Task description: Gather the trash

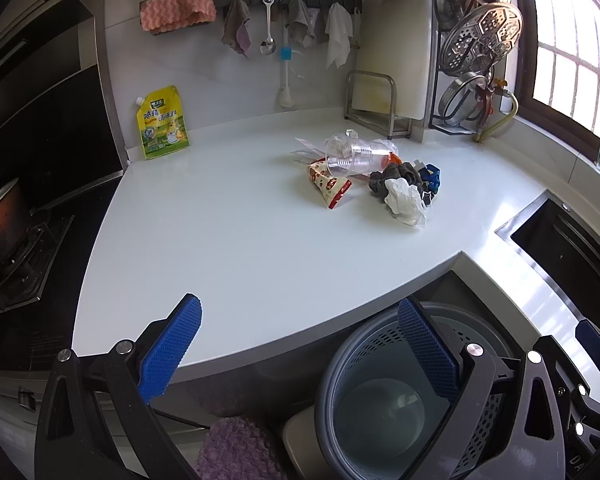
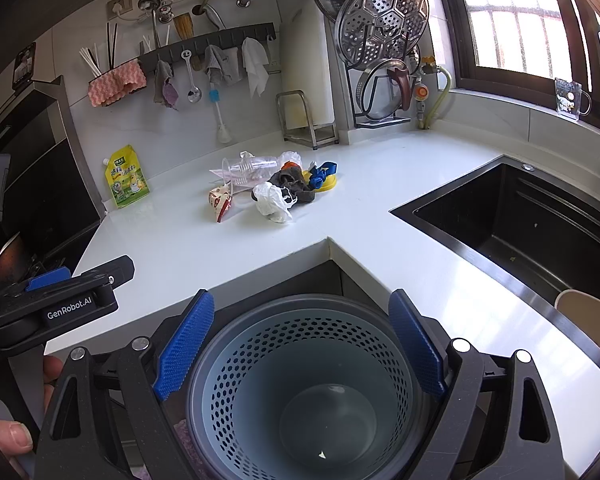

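A pile of trash lies on the white counter (image 1: 228,232): a clear plastic cup (image 1: 356,158), a red and white snack wrapper (image 1: 329,186), a dark rag (image 1: 396,176), a white crumpled bag (image 1: 404,200) and blue scraps (image 1: 432,178). The same pile shows in the right wrist view, with the cup (image 2: 252,168) and the white bag (image 2: 272,200). A grey perforated bin (image 2: 304,384) stands below the counter edge; it also shows in the left wrist view (image 1: 384,404). My left gripper (image 1: 300,348) is open and empty above the counter's front edge. My right gripper (image 2: 300,344) is open and empty over the bin.
A yellow refill pouch (image 1: 162,124) leans on the back wall. A black sink (image 2: 520,224) is at the right. A stove with a pot (image 1: 0,224) is at the left. Racks with lids and a cutting board (image 1: 392,60) stand at the back.
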Demonstrator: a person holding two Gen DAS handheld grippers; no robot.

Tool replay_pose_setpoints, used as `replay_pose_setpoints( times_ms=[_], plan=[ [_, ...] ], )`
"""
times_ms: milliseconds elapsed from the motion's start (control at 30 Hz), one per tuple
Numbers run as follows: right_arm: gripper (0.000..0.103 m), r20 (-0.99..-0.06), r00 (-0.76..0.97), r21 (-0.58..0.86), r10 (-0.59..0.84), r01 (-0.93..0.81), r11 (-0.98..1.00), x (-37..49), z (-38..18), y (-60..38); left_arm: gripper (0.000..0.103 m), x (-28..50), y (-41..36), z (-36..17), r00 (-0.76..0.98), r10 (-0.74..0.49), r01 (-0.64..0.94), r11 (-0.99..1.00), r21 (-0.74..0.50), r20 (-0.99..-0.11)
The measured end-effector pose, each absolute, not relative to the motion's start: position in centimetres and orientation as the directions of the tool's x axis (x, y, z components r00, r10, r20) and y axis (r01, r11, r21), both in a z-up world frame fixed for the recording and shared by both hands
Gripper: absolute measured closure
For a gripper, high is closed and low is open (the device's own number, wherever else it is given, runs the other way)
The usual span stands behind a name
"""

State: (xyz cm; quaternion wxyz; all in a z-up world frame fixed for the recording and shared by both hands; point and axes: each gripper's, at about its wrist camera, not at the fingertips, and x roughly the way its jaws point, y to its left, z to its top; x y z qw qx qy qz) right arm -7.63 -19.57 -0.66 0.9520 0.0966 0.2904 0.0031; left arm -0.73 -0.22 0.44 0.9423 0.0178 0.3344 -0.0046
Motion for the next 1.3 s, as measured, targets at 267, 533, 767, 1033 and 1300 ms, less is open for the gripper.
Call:
replay_pose_setpoints(
  times_ms=[267, 533, 767, 1033, 1300],
  plan=[
    [0.018, -0.553, 0.831, 0.186, 0.062, 0.05, 0.981, -7.63, -0.68, -19.53, 0.006, -0.74, -0.34, 0.39, 0.776, 0.003, 0.024, 0.999, 0.034, -0.631],
    [0.018, -0.554, 0.83, 0.186, 0.062, 0.051, 0.981, -7.61, -0.72, -19.51, 0.006, -0.65, -0.53, 0.2, 0.773, -0.004, 0.031, 0.999, 0.032, -0.635],
    [0.018, -0.554, 0.83, 0.187, 0.062, 0.051, 0.981, -7.61, -0.75, -19.54, 0.006, -0.6, -0.61, 0.18, 0.771, -0.005, 0.035, 0.999, 0.035, -0.637],
    [0.018, -0.555, 0.83, 0.187, 0.062, 0.052, 0.981, -7.6, -0.79, -19.59, 0.006, -0.59, -0.67, -0.01, 0.768, -0.003, 0.032, 0.999, 0.033, -0.64],
    [0.018, -0.566, 0.823, 0.19, 0.057, 0.063, 0.98, -7.08, -1.51, -19.85, 0.006, 0.16, -0.21, -0.51, 0.759, 0.005, 0.034, 0.998, 0.048, -0.651]
  ],
)
